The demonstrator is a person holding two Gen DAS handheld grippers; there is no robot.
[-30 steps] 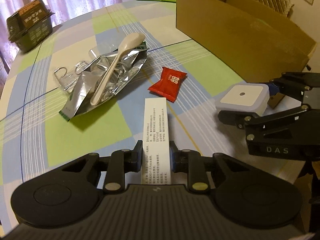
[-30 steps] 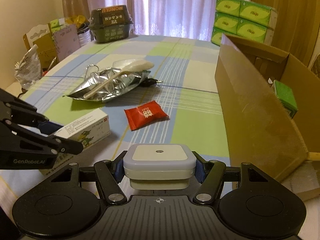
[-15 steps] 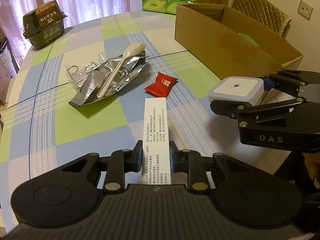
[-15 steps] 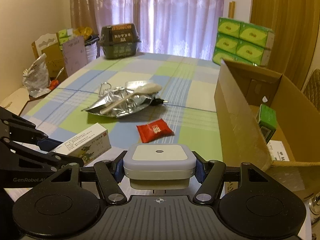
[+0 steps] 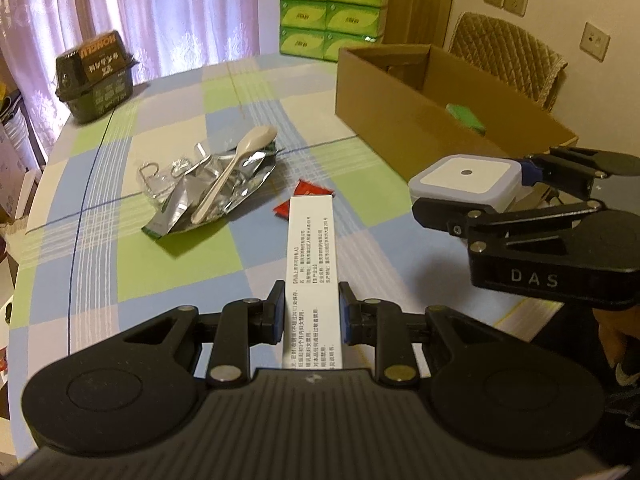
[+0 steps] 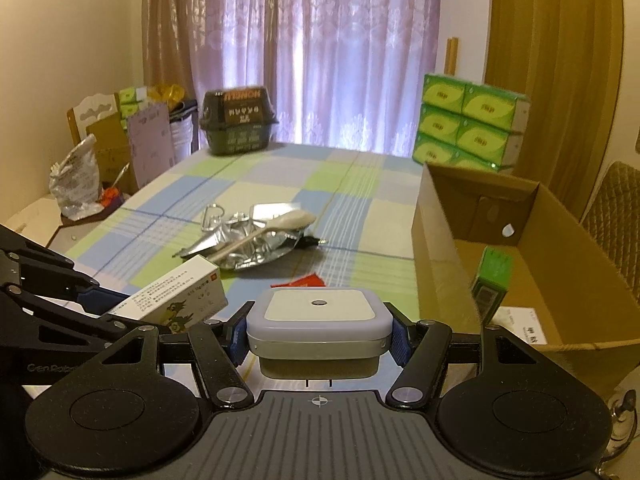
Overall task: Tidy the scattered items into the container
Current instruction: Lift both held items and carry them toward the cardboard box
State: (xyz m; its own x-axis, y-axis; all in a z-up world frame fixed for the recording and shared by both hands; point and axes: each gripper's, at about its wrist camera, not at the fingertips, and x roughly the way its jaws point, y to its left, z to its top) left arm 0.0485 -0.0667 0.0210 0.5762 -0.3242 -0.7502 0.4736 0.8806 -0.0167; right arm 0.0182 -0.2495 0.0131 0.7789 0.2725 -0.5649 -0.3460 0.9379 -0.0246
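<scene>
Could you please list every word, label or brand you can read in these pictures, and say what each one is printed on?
"DAS": on the right gripper.
"CenRob", cut off: on the left gripper.
"NONGMU", upside down: on the dark tub; the script below it is unreadable.
Medicine box: dense Chinese print, too small to read.
Red packet: print hidden.
Green packs: logo too blurred.
Slip of paper in the carton: too small.

"DAS" in pale letters on right tongs (image 5: 472,192) body. "GenRob…" partly cut off on left tongs (image 6: 116,312) body. White carton (image 5: 312,276): dense black print, too small to read. Dark tub (image 6: 239,120): label "NONGSHIM"-like, upside down, unclear.
</scene>
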